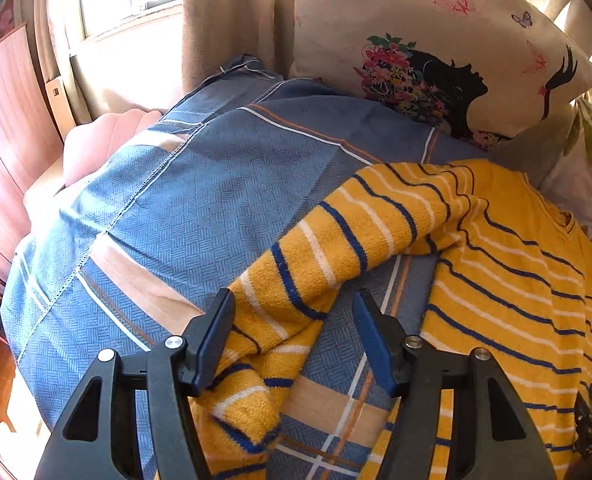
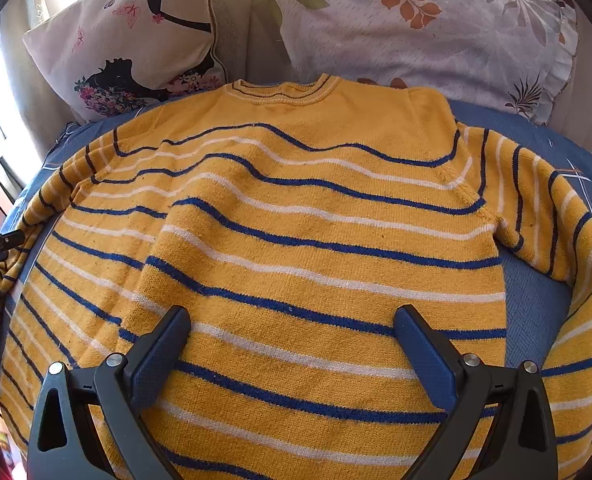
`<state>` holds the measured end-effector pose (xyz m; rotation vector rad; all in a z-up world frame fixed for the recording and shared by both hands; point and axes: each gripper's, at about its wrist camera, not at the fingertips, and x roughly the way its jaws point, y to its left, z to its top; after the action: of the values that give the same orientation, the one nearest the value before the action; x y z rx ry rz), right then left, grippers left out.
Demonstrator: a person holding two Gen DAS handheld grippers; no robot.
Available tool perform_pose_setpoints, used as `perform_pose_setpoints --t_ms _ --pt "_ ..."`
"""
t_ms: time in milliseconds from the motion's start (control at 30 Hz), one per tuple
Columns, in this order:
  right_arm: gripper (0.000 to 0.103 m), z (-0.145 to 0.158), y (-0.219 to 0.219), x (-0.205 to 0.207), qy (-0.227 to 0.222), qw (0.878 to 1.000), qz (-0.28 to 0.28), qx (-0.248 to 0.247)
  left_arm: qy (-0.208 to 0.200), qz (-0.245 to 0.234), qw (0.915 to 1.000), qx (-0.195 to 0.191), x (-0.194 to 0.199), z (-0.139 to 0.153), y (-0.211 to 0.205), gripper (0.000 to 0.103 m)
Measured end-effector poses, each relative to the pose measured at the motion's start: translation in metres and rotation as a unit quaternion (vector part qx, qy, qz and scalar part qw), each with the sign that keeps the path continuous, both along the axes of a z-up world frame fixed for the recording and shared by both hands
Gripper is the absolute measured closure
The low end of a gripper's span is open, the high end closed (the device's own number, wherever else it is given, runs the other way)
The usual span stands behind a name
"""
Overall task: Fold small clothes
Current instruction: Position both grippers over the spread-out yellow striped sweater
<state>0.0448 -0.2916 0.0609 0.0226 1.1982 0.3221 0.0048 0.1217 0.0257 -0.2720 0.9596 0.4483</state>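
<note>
A small yellow sweater (image 2: 296,216) with blue and white stripes lies flat on a blue patterned bedsheet (image 1: 200,184), neck towards the pillows. Its left sleeve (image 1: 327,248) runs down towards my left gripper (image 1: 292,312), which is open; the sleeve's lower part lies between the jaws and against the left finger (image 1: 216,328). My right gripper (image 2: 292,328) is open just above the sweater's lower body, holding nothing. The right sleeve (image 2: 543,216) bends down along the right side. The left gripper's tip shows at the left edge of the right wrist view (image 2: 0,240).
A cream pillow with a black silhouette print (image 1: 447,64) and a white leaf-print pillow (image 2: 435,28) stand at the head of the bed. A pink cushion (image 1: 100,140), curtains (image 1: 224,20) and a wooden cupboard (image 1: 4,120) lie left of the bed.
</note>
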Motion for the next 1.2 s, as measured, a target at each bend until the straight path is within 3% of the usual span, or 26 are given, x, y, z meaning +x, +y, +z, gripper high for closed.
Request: perform_pose_setpoints --t_ms 67,333,600,667,867,1200 --pt "0.000 0.000 0.001 0.000 0.000 1.000 0.000 -0.002 0.006 -0.013 0.9998 -0.013 -0.008 0.007 -0.012 0.043" --pt "0.001 0.016 -0.012 -0.007 -0.023 0.999 -0.033 0.015 -0.065 -0.082 0.9944 -0.016 -0.047 0.034 -0.074 0.039" --pt "0.001 0.061 -0.047 -0.045 -0.094 0.990 -0.092 0.053 -0.081 -0.134 0.9873 0.028 -0.064 0.041 -0.128 0.036" --pt "0.000 0.065 -0.055 -0.052 -0.107 0.987 -0.101 0.060 -0.087 -0.139 0.9853 0.046 -0.068 0.042 -0.136 0.030" --pt "0.001 0.069 -0.064 -0.058 -0.104 0.988 -0.101 0.052 -0.099 -0.145 0.9805 0.088 -0.076 0.044 -0.154 0.014" --pt "0.001 0.066 -0.057 -0.057 -0.096 0.990 -0.087 0.058 -0.077 -0.178 0.9779 0.077 -0.076 0.028 -0.167 0.014"
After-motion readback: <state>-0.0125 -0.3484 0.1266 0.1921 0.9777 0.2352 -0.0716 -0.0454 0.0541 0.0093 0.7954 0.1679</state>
